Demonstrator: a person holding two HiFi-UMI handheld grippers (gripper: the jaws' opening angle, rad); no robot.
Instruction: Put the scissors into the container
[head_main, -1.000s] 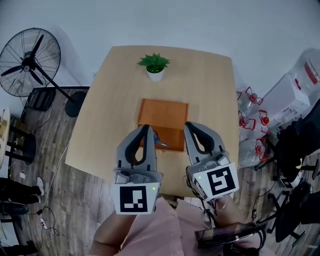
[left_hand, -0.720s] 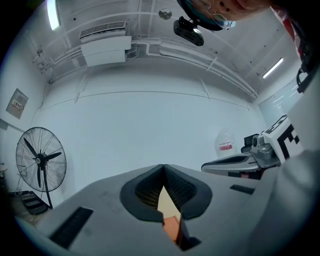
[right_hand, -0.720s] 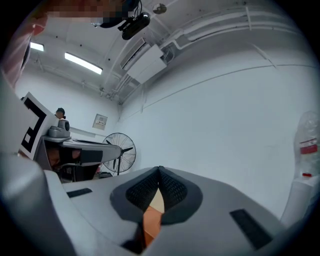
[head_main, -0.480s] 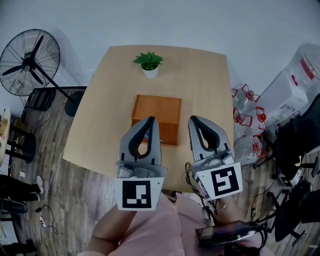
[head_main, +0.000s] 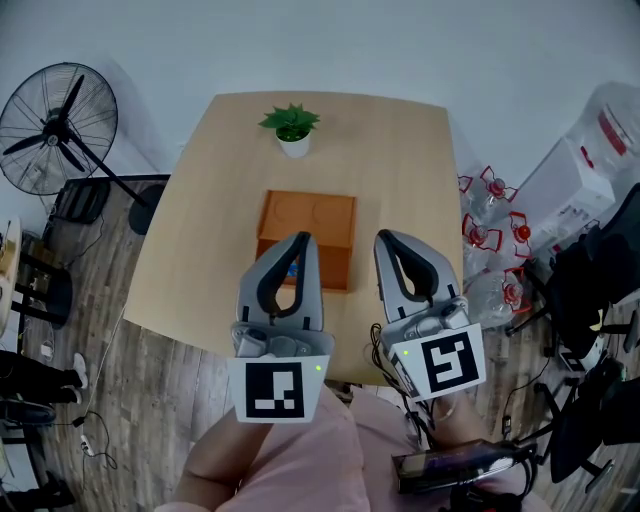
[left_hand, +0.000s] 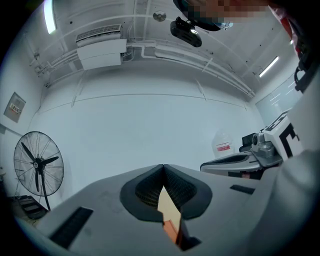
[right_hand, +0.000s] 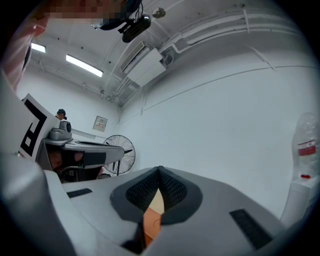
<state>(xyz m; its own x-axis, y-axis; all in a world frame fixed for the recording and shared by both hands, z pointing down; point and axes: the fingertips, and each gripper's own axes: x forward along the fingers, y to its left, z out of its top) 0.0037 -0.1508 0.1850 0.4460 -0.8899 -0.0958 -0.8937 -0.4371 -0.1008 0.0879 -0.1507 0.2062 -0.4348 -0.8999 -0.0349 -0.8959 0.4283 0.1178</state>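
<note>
Grey left gripper (head_main: 300, 240) and right gripper (head_main: 384, 238), ribbed fingers pressed together and empty, hovered over the rectangular orange container (head_main: 318, 215) on the pale wooden tabletop (head_main: 400, 150).

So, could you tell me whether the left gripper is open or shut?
Shut: the left gripper has its jaw tips touching, nothing held; only table and container show in the gap below.

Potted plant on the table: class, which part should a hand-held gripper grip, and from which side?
Probably the white pot, from the near side, jaws level. Leaves spread over its top and block a grasp from above; the pot's wall stands upright and bare.
</note>
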